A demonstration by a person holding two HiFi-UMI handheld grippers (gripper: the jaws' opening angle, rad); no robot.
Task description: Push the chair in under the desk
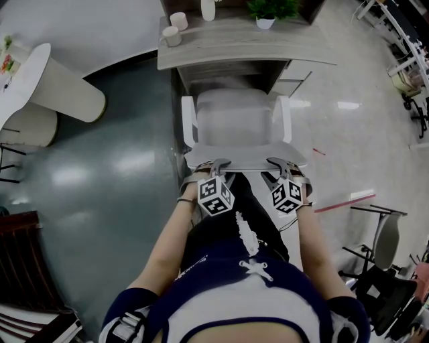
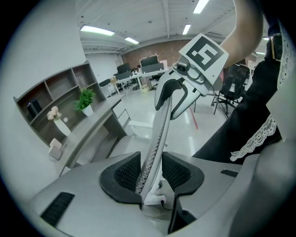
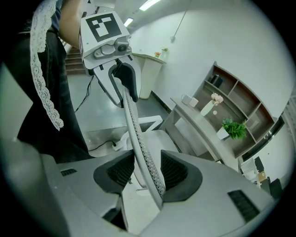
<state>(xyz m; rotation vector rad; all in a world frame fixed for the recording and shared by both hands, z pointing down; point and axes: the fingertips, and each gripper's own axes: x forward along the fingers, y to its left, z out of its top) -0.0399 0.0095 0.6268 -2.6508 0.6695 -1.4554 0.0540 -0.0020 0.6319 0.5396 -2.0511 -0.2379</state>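
Right, from my end the chair (image 1: 238,124) stands squarely in front of the desk (image 1: 248,50), facing it. The front of its seat is close up to the desk's opening, and most of the seat and both white armrests lie on my side of the desk edge. I cannot tell whether the seat front is already under the top.

The left gripper (image 1: 214,166) and the right gripper (image 1: 281,166) both sit on the top of the backrest (image 2: 159,134), the part of the chair farthest from the desk. They are side by side and a little apart. In the left gripper view the thin mesh edge of the backrest runs up between my two dark pads, and they pinch it from both sides. The right gripper view shows the same: its pads clamp that mesh edge, which leans across the gap.

On the desk I see two cups (image 1: 173,35) at its left end. A white vase (image 1: 208,9) and a potted plant (image 1: 271,8) stand along its far side.
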